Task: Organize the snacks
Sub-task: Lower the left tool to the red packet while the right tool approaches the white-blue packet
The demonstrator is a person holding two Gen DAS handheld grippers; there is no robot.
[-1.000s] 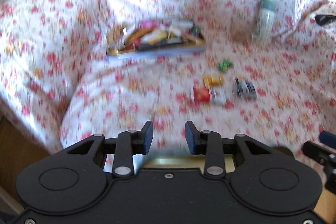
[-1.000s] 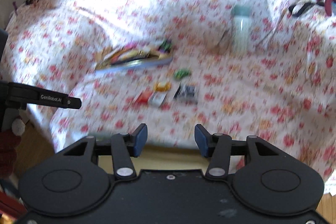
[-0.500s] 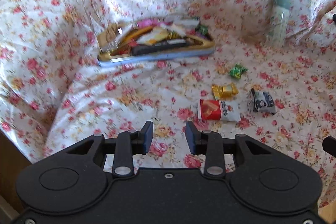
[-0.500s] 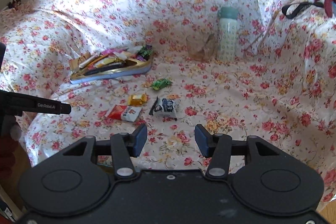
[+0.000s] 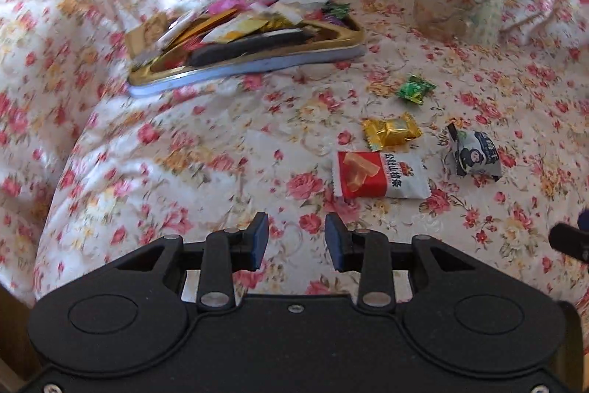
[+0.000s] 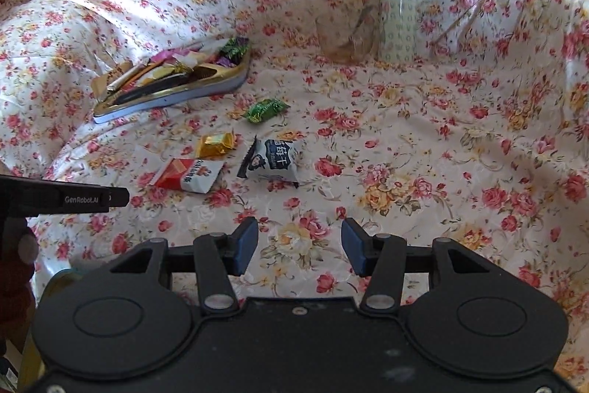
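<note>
Where snacks lie: floral cloth (image 6: pixel 405 142)

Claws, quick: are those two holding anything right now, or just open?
Left claw: open, holding nothing, above the floral cloth.
Right claw: open, holding nothing.

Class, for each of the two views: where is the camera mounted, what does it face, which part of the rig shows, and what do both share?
Left wrist: behind the open left gripper, facing the red-and-white snack packet.
Right wrist: behind the open right gripper, facing the floral cloth; left gripper at left.
Shared: gold-rimmed snack tin.
</note>
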